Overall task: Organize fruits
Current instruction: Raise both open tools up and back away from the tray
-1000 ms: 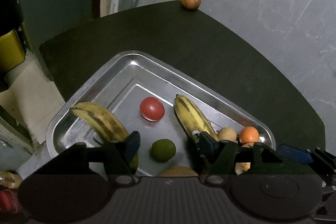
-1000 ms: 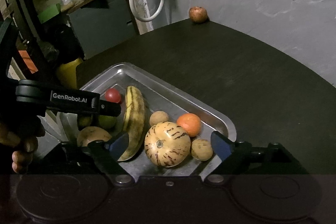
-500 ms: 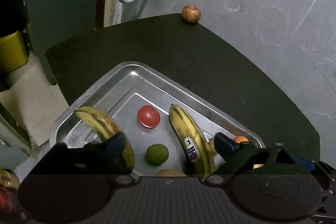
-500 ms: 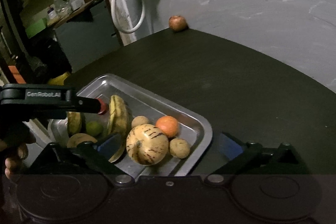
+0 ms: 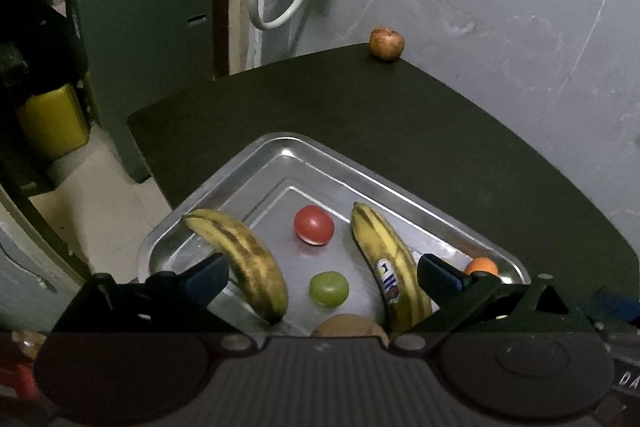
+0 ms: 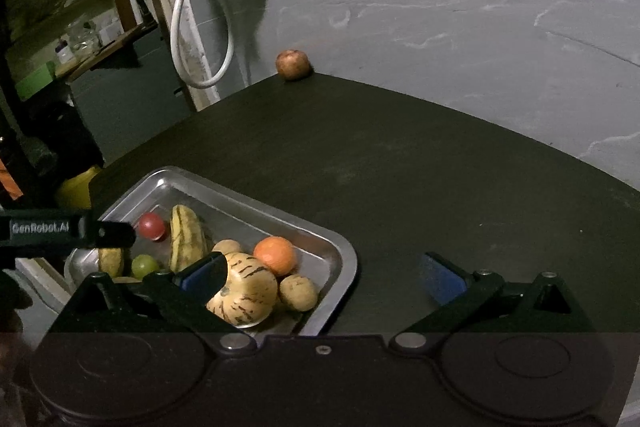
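Through my left camera, my left claw (image 5: 320,277) has just spread wide and grips nothing; below it the metal tray (image 5: 280,147) on the dark table (image 5: 400,131) holds two bananas (image 5: 244,259), a red fruit (image 5: 314,225) and a green one (image 5: 328,289). A brownish fruit (image 5: 386,43) sits alone at the table's far edge. Through my right camera, my right claw (image 6: 322,273) has also just opened, empty, over the tray's near corner, close to a striped melon (image 6: 244,297), an orange (image 6: 275,255) and a brown fruit (image 6: 298,292).
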Available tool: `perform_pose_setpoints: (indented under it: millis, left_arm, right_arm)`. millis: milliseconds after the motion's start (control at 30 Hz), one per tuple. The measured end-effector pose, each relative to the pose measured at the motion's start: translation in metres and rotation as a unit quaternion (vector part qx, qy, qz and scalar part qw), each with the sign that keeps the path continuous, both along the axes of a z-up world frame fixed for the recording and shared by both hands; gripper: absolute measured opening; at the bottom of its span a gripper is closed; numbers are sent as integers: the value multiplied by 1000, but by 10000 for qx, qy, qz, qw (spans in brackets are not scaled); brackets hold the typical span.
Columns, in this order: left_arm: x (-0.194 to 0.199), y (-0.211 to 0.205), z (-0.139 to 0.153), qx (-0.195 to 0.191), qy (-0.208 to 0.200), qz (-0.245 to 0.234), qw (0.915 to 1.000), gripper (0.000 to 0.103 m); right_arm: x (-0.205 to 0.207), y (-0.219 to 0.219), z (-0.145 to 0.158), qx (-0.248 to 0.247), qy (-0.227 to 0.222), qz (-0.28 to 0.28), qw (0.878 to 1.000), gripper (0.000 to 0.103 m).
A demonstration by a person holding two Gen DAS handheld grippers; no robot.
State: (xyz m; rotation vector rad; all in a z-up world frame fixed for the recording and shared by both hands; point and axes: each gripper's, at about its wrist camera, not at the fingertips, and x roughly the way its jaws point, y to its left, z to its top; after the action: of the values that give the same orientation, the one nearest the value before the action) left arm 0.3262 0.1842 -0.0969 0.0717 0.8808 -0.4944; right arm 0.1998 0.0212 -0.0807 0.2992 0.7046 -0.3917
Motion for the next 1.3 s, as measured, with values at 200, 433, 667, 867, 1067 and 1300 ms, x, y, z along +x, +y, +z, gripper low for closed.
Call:
perform_pose_setpoints:
  millis: [200,433,667,867,1067,1300]
  left_arm:
    - [-6,4,-1,166,-51,58,9998,102]
    - [-20,4,0,245,-14,236,9994,102]
    - [-44,-2,5,357,6,747,9966,102]
    - [-76,-12,14,518,-60,1256,9907,102]
    - [-117,-22,22,657,-76,1850,9805,102]
    - [-164,-35,35,673,-107,2666,9614,102]
  right_arm:
    - [-2,-5,1,-42,22,-91,9999,102]
    - [-9,-24,3,39,-83,-4,10000,102]
    - [-17,-48,10,121,-295,553,9980,102]
    - [-25,-63,17,138,-397,1257,9912,102]
    - [-36,-80,22,194,-556,1935,9793,102]
    - [-48,-97,35,270,-699,2526,9647,102]
